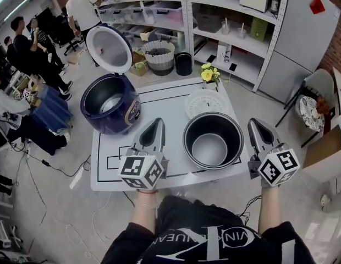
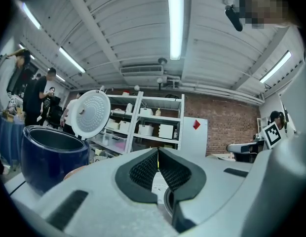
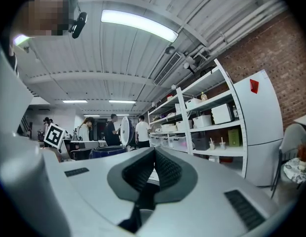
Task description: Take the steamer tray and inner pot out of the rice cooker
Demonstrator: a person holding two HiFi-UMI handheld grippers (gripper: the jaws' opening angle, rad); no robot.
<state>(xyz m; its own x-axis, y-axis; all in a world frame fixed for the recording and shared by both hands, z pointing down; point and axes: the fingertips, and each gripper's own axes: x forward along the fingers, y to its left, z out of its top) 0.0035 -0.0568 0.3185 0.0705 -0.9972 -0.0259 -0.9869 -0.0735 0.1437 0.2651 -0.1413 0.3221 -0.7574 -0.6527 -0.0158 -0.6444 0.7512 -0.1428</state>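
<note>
On the white worktop (image 1: 159, 100), marked with black lines, the inner pot (image 1: 212, 147) stands upright and empty at the near middle, out of the rice cooker (image 1: 110, 104). The steamer tray (image 1: 203, 102), a white perforated disc, lies flat on the worktop just beyond the pot, on its far side. It is near a small bunch of yellow flowers (image 1: 209, 74) at the far edge.

The dark blue rice cooker sits at the far left of the worktop, well apart from the pot. Its lid (image 1: 109, 48) is swung up and its cavity is open.

The left hand-held gripper (image 1: 155, 122) is held to the left of the pot and the right hand-held gripper (image 1: 256, 124) to its right. Both are level and point away from the person, and neither touches the pot. Each carries its cube of square markers at the near end.

In the left gripper view, the ribbed black pads of the left hand-held gripper (image 2: 158, 154) are pressed together with nothing between them. The rice cooker (image 2: 52, 154) and its raised lid (image 2: 91, 113) show off to the left. In the right gripper view, the right hand-held gripper (image 3: 154, 154) also has its pads closed on each other and is empty.

White shelving (image 1: 214, 15) with boxes and containers stands beyond the worktop, and several people are at the far left of the room.
</note>
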